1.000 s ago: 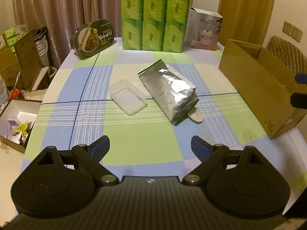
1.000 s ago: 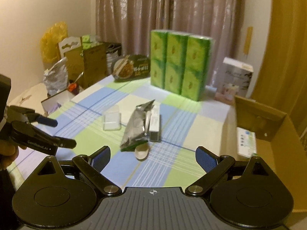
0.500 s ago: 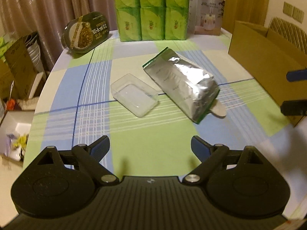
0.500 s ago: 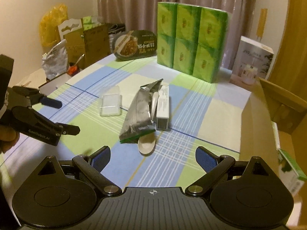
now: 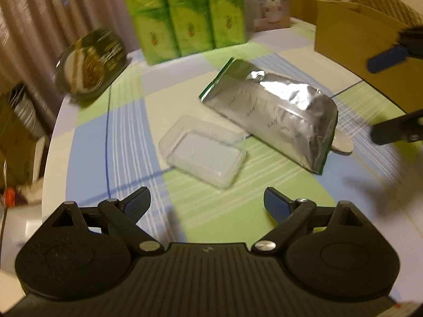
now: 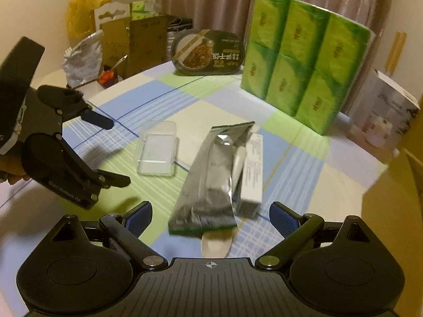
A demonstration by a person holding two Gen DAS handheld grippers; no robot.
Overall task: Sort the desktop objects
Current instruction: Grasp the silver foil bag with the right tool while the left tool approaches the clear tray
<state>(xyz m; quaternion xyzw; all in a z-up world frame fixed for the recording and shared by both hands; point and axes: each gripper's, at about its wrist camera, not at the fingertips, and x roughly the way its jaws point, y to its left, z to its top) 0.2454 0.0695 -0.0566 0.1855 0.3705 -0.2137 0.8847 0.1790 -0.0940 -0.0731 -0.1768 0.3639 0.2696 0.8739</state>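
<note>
**A:** Silver foil pouch [image 5: 272, 117] lies flat mid-frame in the left wrist view, on the checked tablecloth [image 5: 211, 211]. Clear plastic tray [image 5: 205, 150] sits just left of it, corners nearly touching.

**B:** Under the pouch?

**A:** Pale spoon [image 6: 216, 243] pokes out at its lower end in the right wrist view. White carton [image 6: 252, 169] lies along its right edge, touching.

**B:** Jaws?

**A:** Left gripper [image 5: 206, 202] jaws wide apart, nothing between them, hovering at the bottom of its frame below the tray. Right gripper [image 6: 211, 216] also spread wide, empty, with the pouch end between the fingertips in the view; contact can't be confirmed.

**B:** Background?

**A:** Green tissue packs [image 6: 304, 60] upper right, noodle bowl [image 6: 206, 52] top centre, cardboard box [image 5: 357, 34] upper right of the left view.
</note>
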